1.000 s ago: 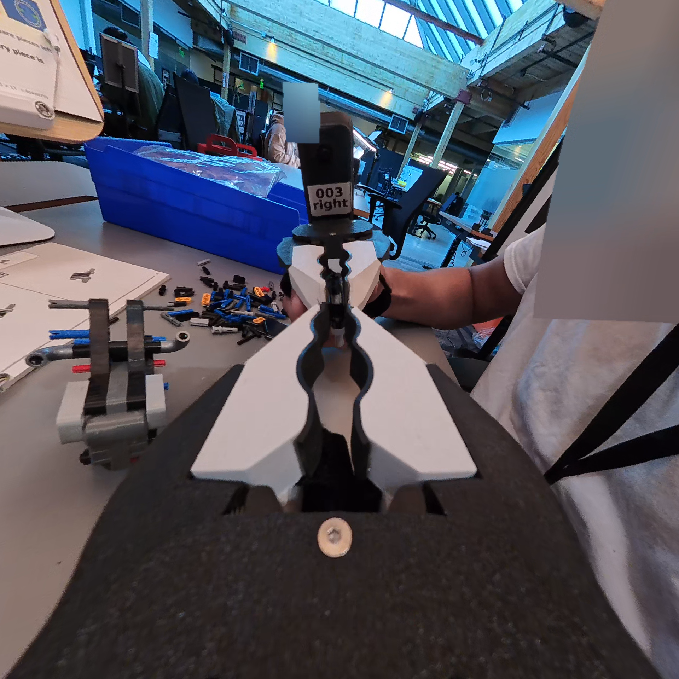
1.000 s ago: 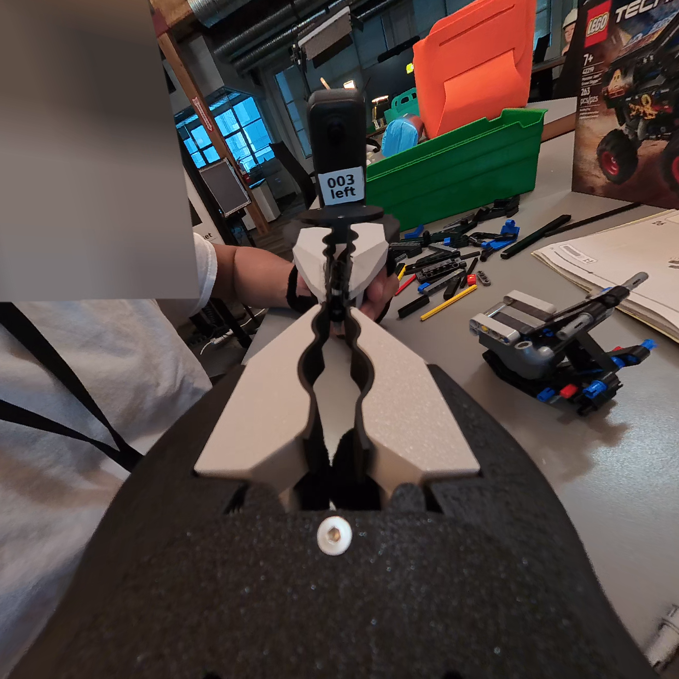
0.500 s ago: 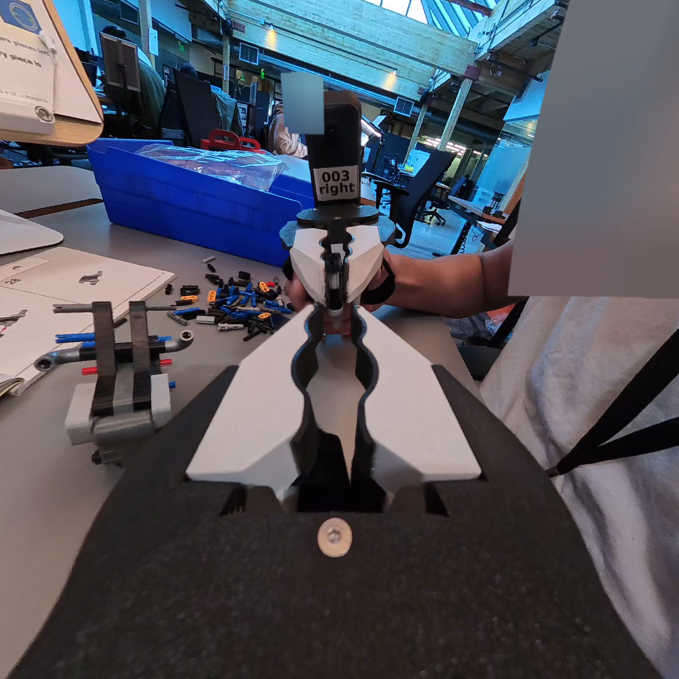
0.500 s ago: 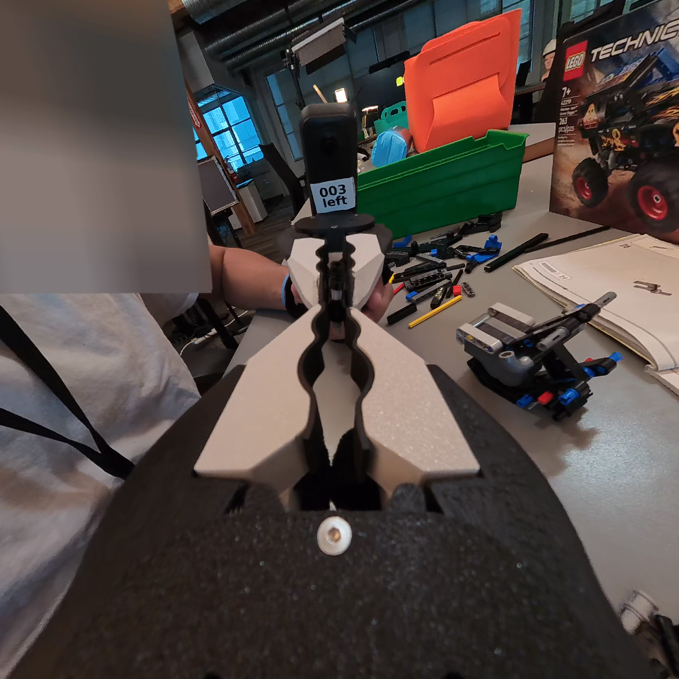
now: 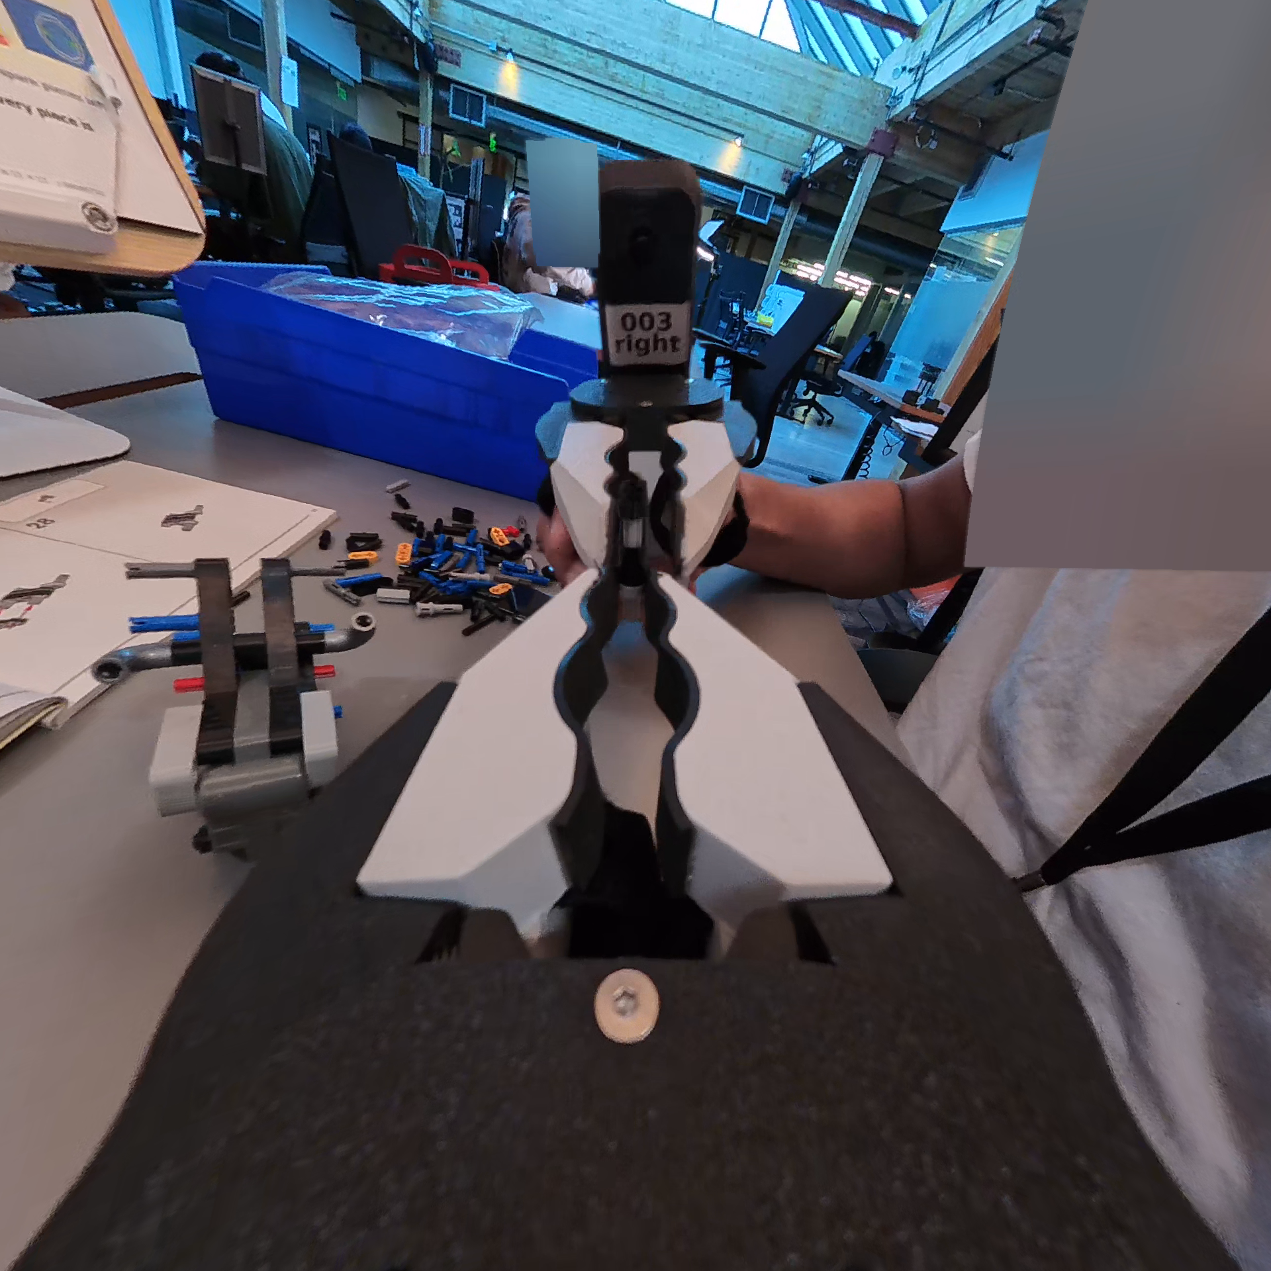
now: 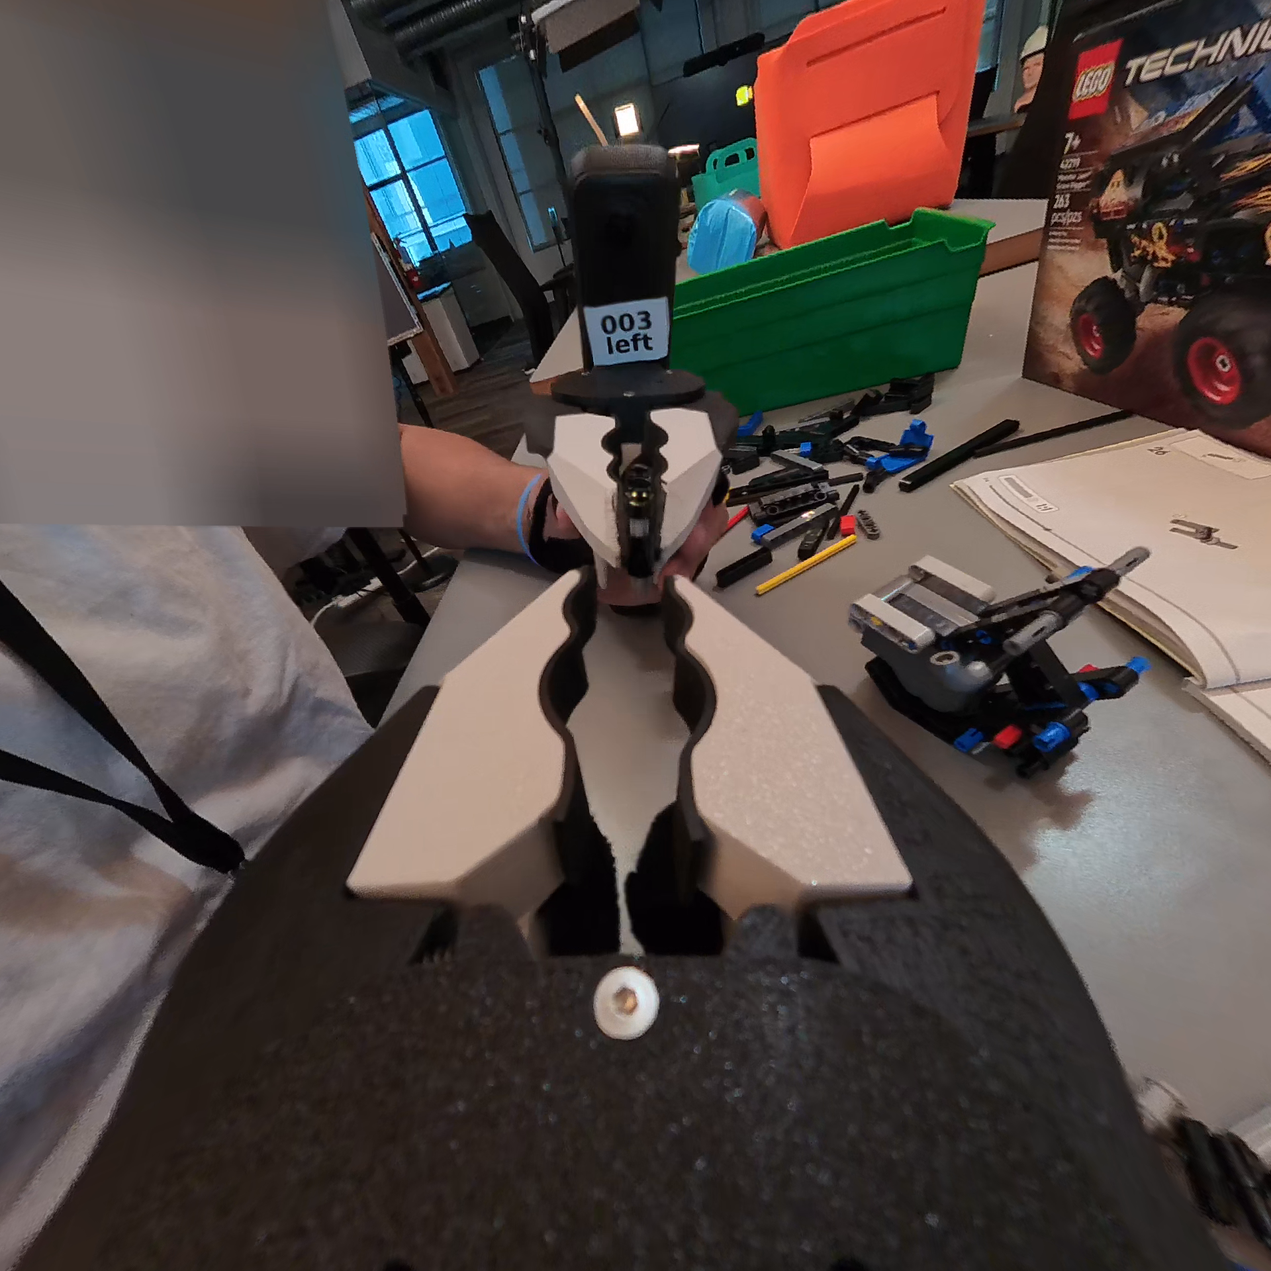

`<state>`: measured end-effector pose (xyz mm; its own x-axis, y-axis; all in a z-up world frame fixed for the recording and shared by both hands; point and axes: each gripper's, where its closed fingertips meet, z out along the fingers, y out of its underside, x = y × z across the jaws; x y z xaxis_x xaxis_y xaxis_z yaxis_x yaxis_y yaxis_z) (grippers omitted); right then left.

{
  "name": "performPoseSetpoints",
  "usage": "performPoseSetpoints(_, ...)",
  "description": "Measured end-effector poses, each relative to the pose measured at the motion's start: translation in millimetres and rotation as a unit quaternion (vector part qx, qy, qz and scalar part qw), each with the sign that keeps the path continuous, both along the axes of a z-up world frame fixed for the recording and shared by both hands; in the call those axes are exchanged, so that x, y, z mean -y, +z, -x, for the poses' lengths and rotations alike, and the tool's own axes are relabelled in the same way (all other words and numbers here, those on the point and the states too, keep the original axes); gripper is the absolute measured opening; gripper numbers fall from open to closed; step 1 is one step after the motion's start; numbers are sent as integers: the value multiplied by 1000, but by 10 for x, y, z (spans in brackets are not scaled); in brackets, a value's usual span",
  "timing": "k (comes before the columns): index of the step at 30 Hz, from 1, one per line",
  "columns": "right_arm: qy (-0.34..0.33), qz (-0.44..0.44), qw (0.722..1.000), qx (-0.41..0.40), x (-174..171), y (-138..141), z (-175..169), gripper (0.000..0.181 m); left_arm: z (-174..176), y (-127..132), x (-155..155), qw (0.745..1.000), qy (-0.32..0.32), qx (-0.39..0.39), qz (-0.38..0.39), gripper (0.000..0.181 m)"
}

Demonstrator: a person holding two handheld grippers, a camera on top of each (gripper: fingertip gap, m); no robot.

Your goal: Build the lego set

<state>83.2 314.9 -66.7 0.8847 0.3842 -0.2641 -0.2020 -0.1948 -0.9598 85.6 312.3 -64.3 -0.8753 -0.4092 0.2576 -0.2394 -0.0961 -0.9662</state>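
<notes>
Both tools are nose to nose above the near corner of the grey table (image 5: 89, 928). The left gripper (image 5: 624, 581) has its fingers drawn close with a slim gap at the tips, and the right gripper (image 6: 627, 583) looks much the same, a touch wider. A small dark-and-pale lego piece (image 5: 629, 529) sits right where the 2 sets of tips meet. Which one is actually clamping it, I cannot tell.

The half-built grey-and-black lego model with blue and red pins (image 6: 976, 660) stands on the table, well apart from the action.

Here's the danger: a tiny part, a thin grip, a push from the opposite side. If the 2 tools are slightly out of line, it could twist out and drop, and the table edge is right below, so it may go to the lap or floor.

There's open tabletop beside the model. Further in are the scattered loose lego parts (image 5: 447, 557), the white instruction booklet (image 6: 1135, 523) and the blue plastic bin (image 5: 371, 385)
</notes>
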Motion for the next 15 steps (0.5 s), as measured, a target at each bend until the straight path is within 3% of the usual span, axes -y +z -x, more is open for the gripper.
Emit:
performPoseSetpoints(2, -11, 9, 1000, 20, 33, 27, -64, 28, -4, -26, -15, 1000, 1, -3, -9, 5)
performPoseSetpoints(6, -42, 15, 996, 72, 66, 162, -175, 30, -38, -139, -22, 998, 17, 5, -61, 5)
performPoseSetpoints(15, -20, 44, 994, 101, -32, 0, 3, 18, 10, -268, 73, 991, 19, 37, -129, 6)
